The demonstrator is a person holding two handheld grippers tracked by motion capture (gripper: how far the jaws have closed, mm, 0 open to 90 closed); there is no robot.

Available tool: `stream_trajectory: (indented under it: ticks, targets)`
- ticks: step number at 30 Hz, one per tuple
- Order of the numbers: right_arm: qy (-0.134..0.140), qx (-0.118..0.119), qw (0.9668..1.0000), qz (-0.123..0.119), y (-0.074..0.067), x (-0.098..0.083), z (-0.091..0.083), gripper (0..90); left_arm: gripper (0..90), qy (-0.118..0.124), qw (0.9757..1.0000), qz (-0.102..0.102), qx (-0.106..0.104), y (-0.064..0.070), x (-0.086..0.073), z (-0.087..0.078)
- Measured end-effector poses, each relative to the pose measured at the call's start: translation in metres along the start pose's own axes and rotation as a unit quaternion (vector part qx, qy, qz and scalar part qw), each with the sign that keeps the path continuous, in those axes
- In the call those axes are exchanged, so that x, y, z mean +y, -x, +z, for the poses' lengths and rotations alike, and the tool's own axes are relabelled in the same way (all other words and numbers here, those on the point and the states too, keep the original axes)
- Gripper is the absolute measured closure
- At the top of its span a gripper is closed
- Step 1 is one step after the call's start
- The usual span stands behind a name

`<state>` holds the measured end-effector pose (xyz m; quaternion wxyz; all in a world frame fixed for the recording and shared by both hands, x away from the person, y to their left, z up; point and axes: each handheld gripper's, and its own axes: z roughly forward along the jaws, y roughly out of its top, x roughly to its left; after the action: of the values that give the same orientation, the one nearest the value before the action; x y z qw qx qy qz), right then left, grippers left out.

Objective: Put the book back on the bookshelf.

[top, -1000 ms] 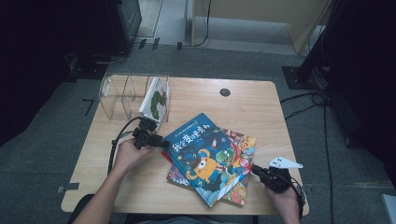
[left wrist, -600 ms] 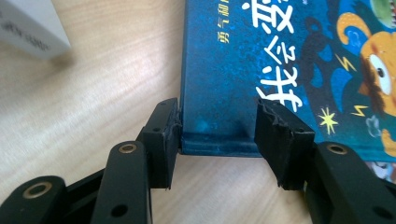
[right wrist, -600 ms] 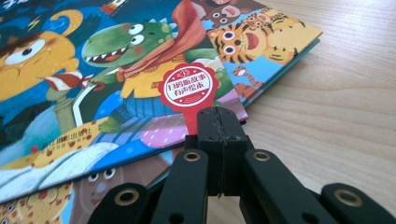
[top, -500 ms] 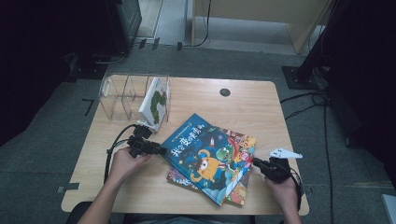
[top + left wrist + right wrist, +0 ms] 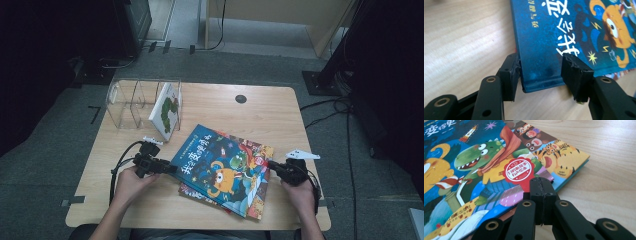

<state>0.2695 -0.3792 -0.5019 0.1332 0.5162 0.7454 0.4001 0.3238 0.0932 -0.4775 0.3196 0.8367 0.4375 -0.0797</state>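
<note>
From the high view, the blue book (image 5: 222, 170) lies aslant between the left gripper (image 5: 172, 169) and the right gripper (image 5: 270, 163), its long axis running away from the left one, atop another book (image 5: 250, 197).

In the left gripper view, the book's corner (image 5: 534, 82) sits between half-spread jaws; whether the pads press it is unclear.

In the right gripper view, the jaws are closed on nothing, tips at the book's edge (image 5: 506, 207); contact there is hidden.
</note>
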Motion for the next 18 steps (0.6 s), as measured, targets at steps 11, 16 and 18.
stream_trajectory:
  ticks: [11, 16, 18]
  targets:
    - [-0.003, 0.01, 0.9999, -0.004, 0.006, 0.018, 0.019, 90.0, 47.5, 0.029, 0.999, -0.033, 0.004, -0.002, -0.007, -0.011]
    - [-0.001, 0.019, 0.9998, -0.001, 0.008, 0.025, 0.028, 90.0, 46.3, 0.031, 0.9986, -0.04, 0.01, -0.007, -0.003, -0.008]
    - [-0.005, 0.017, 0.9998, -0.007, 0.007, 0.028, 0.03, 90.0, 46.3, 0.031, 0.9986, -0.04, 0.011, -0.008, 0.0, -0.006]
